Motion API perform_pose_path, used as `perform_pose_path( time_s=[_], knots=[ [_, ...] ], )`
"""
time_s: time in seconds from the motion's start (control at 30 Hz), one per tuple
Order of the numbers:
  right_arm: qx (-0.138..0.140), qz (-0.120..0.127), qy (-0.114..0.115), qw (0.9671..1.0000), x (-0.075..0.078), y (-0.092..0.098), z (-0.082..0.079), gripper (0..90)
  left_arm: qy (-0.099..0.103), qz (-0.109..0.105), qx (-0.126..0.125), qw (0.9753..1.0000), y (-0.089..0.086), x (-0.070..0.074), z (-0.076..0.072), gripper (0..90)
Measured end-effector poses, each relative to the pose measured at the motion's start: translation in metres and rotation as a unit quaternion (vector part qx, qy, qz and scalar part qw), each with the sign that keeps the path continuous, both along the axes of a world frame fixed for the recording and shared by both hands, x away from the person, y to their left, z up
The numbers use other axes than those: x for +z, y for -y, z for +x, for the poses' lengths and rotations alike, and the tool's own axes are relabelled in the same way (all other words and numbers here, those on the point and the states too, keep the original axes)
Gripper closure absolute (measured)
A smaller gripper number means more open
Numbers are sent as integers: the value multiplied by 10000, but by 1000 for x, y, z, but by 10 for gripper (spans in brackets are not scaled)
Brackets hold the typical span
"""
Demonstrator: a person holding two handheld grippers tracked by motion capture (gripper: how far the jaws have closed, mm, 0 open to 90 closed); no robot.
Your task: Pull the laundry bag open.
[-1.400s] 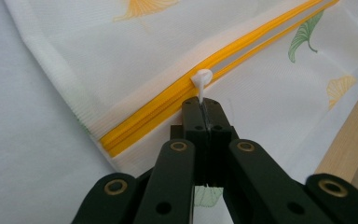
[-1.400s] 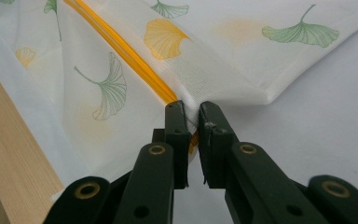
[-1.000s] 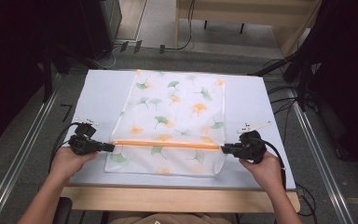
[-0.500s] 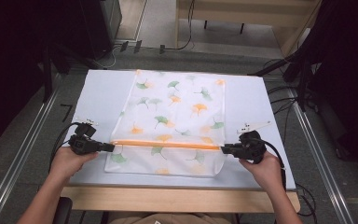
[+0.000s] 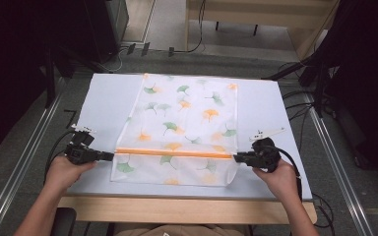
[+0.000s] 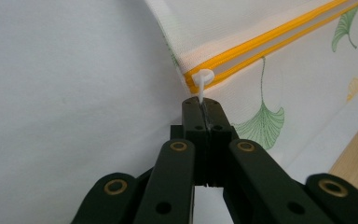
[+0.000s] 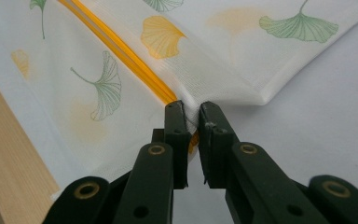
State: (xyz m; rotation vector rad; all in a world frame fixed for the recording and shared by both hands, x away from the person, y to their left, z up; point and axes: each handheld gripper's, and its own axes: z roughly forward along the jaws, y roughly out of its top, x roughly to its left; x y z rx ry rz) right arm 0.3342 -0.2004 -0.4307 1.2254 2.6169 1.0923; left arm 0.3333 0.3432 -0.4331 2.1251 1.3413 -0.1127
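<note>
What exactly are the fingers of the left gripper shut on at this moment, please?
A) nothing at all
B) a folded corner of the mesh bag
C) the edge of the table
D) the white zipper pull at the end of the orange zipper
D: in the left gripper view, the left gripper has its fingers pressed together on the white zipper pull at the end of the orange zipper of the mesh bag.

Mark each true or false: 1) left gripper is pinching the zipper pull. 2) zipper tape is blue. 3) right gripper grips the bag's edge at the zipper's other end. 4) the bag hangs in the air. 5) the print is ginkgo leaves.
1) True: the left gripper, jaws closed, pinches the white zipper pull.
2) False: the zipper tape is orange.
3) True: the right gripper clamps the mesh bag there.
4) False: it lies flat on the table.
5) True: green and orange leaves.
</note>
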Motion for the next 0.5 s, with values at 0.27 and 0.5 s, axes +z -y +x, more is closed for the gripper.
perform_pose_path(
  time_s=[0.27, 0.5],
  knots=[
    [-107, -97, -103, 9998, -6, 6, 4, 841, -56, -22, -161, 9999, 7, -1, 0, 900],
    [-227, -104, -149, 9996, -12, 14, 7, 829, -110, -90, -247, 9996, 13, -4, -1, 900]
  ],
)
